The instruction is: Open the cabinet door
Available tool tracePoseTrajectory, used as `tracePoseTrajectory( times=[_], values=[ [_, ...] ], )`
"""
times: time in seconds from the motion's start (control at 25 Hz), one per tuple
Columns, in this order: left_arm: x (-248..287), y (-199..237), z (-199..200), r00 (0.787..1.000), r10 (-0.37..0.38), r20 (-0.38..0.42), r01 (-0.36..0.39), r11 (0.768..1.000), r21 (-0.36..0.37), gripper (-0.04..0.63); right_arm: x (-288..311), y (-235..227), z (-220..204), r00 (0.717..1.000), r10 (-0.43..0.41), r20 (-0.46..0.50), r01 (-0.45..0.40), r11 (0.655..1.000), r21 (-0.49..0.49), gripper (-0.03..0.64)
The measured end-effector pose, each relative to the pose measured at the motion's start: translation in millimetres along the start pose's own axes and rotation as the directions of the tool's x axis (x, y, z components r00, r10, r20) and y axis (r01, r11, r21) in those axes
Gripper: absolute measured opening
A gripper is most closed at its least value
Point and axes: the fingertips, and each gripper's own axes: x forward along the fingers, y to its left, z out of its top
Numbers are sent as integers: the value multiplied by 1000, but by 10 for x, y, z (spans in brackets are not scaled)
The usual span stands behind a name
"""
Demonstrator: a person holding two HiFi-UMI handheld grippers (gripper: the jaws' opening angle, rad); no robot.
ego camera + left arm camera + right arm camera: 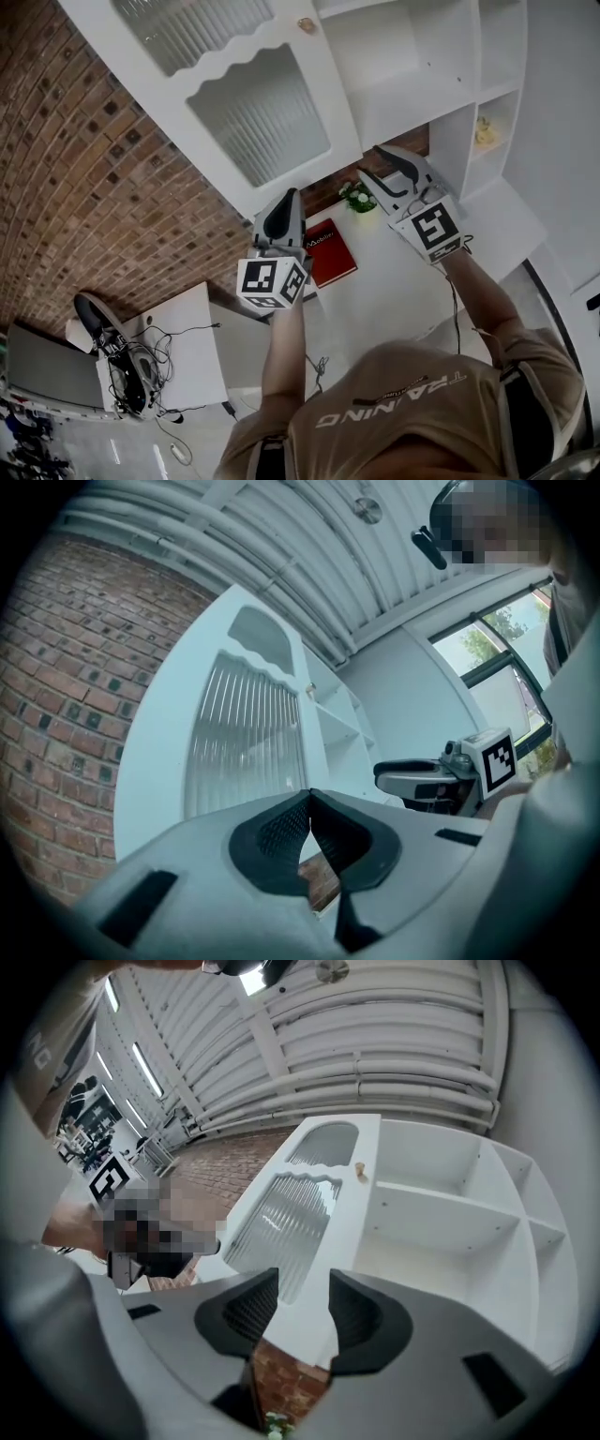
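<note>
White desktop [403, 281] w/ red book [330, 253], brick wall [84, 169] behind; cabinet door [258, 117] swung open. L gripper [309, 797] clenched, empty; R gripper [305, 1288] released, empty.

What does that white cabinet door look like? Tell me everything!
The cabinet door is white, probably painted wood, with two panes of ribbed glass, the bigger one wavy along its top. A small round knob sits near the edge beside the shelves. It looks swung open, since those shelves stand uncovered next to it. A brick wall is behind it. Nothing touches it.
</note>
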Motion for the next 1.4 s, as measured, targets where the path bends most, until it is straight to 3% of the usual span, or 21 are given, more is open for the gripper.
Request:
tracePoseTrajectory(
  times=[0.52, 0.92, 1.16, 1.4],
  values=[
    [357, -60, 409, 995, -68, 68, 62, 995, 78, 8, 551, -596, 822, 983, -70, 168, 89, 990, -108, 161],
    [526, -22, 570, 992, -85, 91, 74, 989, 124, 9, 854, -883, 1554, 948, -84, 307, 137, 978, -158, 151],
    [535, 24, 561, 991, -78, 106, 66, 991, 113, 9, 1066, -984, 1699, 947, -95, 306, 168, 961, -220, 149],
    [524, 65, 528, 992, -57, 109, 45, 993, 109, 9, 1205, -1000, 1719, 952, -70, 298, 141, 964, -224, 143]
  ],
)
